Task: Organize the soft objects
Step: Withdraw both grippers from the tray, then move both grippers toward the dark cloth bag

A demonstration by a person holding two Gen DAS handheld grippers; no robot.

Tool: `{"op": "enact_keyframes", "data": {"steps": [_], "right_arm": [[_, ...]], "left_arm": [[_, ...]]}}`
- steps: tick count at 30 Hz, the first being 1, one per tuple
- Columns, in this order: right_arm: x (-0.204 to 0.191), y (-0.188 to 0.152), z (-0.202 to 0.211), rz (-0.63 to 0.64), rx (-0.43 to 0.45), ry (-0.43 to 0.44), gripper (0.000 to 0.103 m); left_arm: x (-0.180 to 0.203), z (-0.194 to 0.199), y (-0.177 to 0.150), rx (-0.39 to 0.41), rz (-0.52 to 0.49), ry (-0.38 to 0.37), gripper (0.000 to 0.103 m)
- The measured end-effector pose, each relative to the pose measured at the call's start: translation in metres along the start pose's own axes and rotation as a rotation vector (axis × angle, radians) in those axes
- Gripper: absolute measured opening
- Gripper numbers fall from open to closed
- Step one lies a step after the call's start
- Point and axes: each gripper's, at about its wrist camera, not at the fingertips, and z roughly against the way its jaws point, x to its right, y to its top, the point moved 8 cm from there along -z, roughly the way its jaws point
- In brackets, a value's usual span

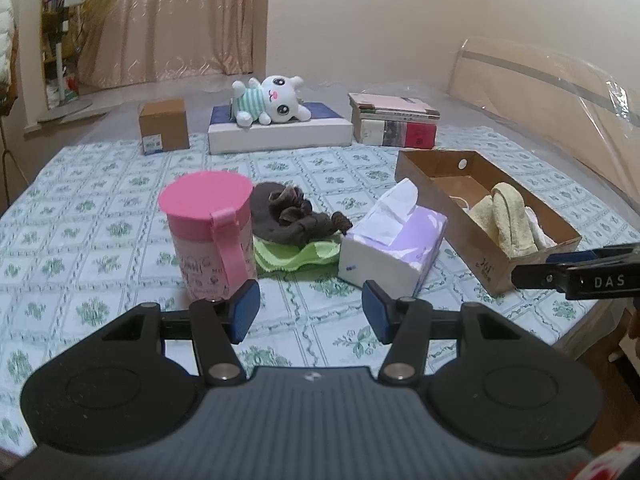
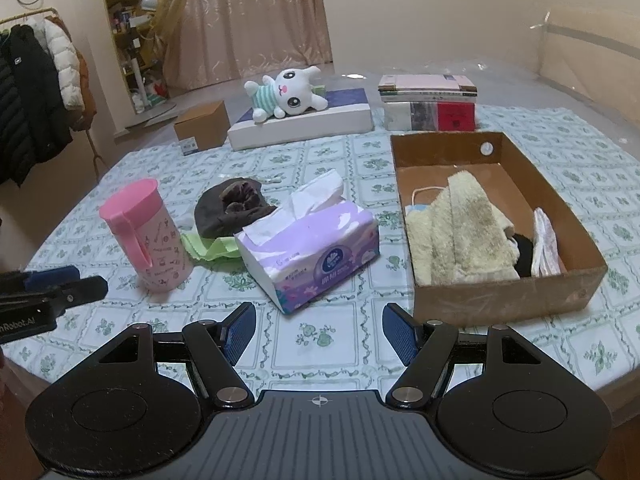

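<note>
A brown cardboard box (image 2: 504, 300) (image 1: 496, 272) at the right holds a cream towel (image 2: 460, 232) (image 1: 508, 220), a face mask, a white cloth and something dark. A dark brown cloth (image 1: 288, 216) (image 2: 228, 208) lies on a green cloth (image 1: 300, 256) (image 2: 208, 248), between a pink lidded cup (image 1: 208, 232) (image 2: 148, 232) and a purple tissue pack (image 1: 396, 248) (image 2: 312, 252). My left gripper (image 1: 310, 312) hovers open and empty just in front of these. Over the table's near edge, my right gripper (image 2: 318, 332) is open and empty too.
At the back, a white plush rabbit (image 1: 272, 100) (image 2: 288, 94) lies on a flat white box (image 1: 280, 132). A small cardboard box (image 1: 164, 126) stands left of it and stacked books (image 1: 394, 120) right. Coats (image 2: 36, 92) hang at the left.
</note>
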Motion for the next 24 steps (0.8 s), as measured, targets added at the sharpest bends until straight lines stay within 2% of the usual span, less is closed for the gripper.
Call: {"op": "enact_keyframes", "data": {"steps": [5,10,14,19,24], "right_arm": [[-0.003,0.017,-0.010,0.066,0.003,0.013,0.070],[-0.004,0.041,-0.027,0.157,0.001,0.032,0.070],[-0.007,0.062,-0.045,0.225,-0.024,0.076,0.070],[-0.016,0.087,-0.072,0.348,-0.070,0.125,0.070],[-0.024,0.106,-0.103,0.443,-0.125,0.172,0.070]], "left_arm": [[-0.004,-0.002,0.019,0.010,-0.064,-0.028,0.053],[-0.009,-0.011,0.047,0.007,-0.183,-0.059,0.053],[-0.013,-0.028,0.072,-0.035,-0.296,-0.117,0.053],[-0.015,-0.055,0.102,-0.082,-0.461,-0.147,0.053],[-0.017,-0.087,0.124,-0.164,-0.542,-0.213,0.053]]}}
